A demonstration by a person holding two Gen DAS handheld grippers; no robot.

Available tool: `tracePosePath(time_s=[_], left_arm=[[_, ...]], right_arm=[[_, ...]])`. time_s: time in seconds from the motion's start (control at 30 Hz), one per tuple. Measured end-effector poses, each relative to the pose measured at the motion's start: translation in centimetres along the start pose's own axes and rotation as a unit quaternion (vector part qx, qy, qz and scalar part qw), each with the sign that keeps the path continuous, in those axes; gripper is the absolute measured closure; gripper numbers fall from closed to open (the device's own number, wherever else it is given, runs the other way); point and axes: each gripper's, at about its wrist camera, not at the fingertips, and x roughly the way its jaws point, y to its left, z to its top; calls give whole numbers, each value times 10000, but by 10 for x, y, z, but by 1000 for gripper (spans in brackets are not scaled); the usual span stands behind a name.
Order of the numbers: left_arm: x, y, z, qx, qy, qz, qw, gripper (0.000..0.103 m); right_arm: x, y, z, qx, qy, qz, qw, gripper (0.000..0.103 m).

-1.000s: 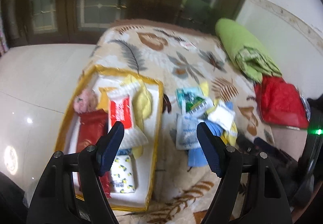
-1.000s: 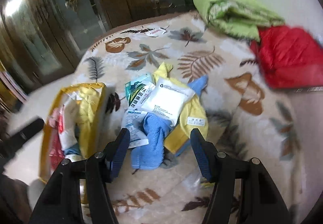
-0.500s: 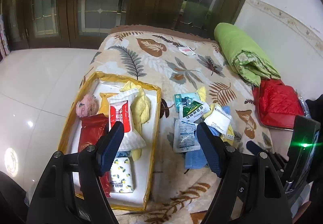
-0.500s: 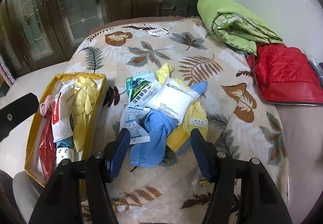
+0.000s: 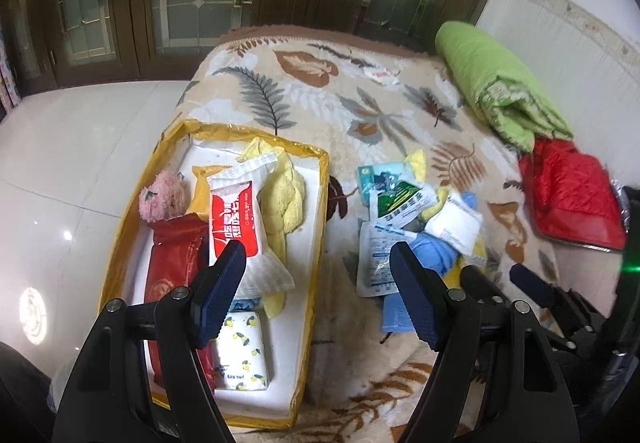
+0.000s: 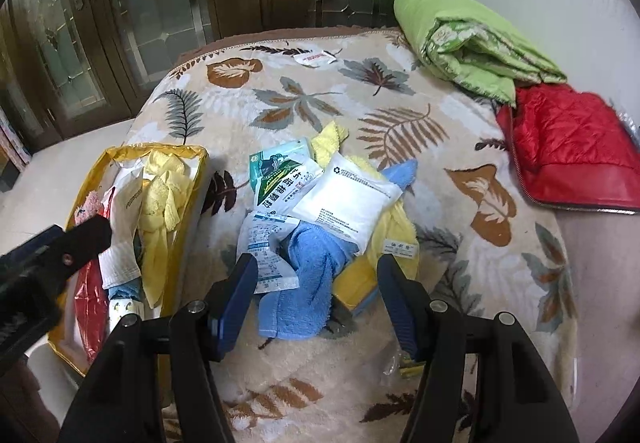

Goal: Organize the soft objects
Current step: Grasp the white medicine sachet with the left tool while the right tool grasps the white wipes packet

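The job looks partly done. On the leaf-patterned blanket (image 5: 352, 111) that covers the bed sits a yellow-rimmed box (image 5: 316, 227), and it already holds several soft things: a pink plush toy (image 5: 164, 195), a red foil pouch (image 5: 176, 263), a red-and-white tissue pack (image 5: 236, 219), a yellow cloth (image 5: 284, 211) draped along its right side, and a small lemon-print pack (image 5: 242, 353) at the near end. A bit of blue shows under the tissue pack; what it is cannot be told.

What is left, as I judge it, is the loose pile just beside the box on the blanket: a green-and-white packet (image 6: 280, 179), a white pouch (image 6: 348, 203) lying over a yellow towel (image 6: 396, 231), a clear printed sachet (image 6: 264, 255), and a blue towel (image 6: 308, 275) at the near edge. These overlap one another, so they would probably need lifting 1 at a time.

The left gripper (image 5: 316, 295) hovers over the near end of the box with its jaws spread and nothing between them. The right gripper (image 6: 316, 299) hangs over the pile, jaws spread wide, the blue towel lying below the gap but not pinched.

A folded green quilt (image 6: 472, 39) and a red quilted bag (image 6: 568, 143) lie well apart at the far right; whether they belong to the task I cannot tell.
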Motion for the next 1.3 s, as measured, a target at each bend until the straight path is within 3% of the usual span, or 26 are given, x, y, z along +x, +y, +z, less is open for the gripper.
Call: tracePosePath(time_s=[0.5,0.7,0.83,1.0,1.2,1.3], left_arm=[[27,-10,7,204,154,398,9989,28],[33,-6,5,174,243,388,9988,28],[48,-3,0,32,552,-210,9983,28],[73,-26,-4,142,1064,-663,9920,28],[117,-55,0,487,1525,-587,9854,28],[134,-68,0,833,1594,-253,9834,33]], right_arm=[[6,-19,12,122,29,68,9999,41],[16,-25,15,164,108,260,9995,41],[37,-61,16,748,340,680,9943,41],[55,-77,23,986,440,1001,9891,41],[93,-77,33,1240,842,1282,9804,41],[106,-81,31,1453,951,1369,9753,51]])
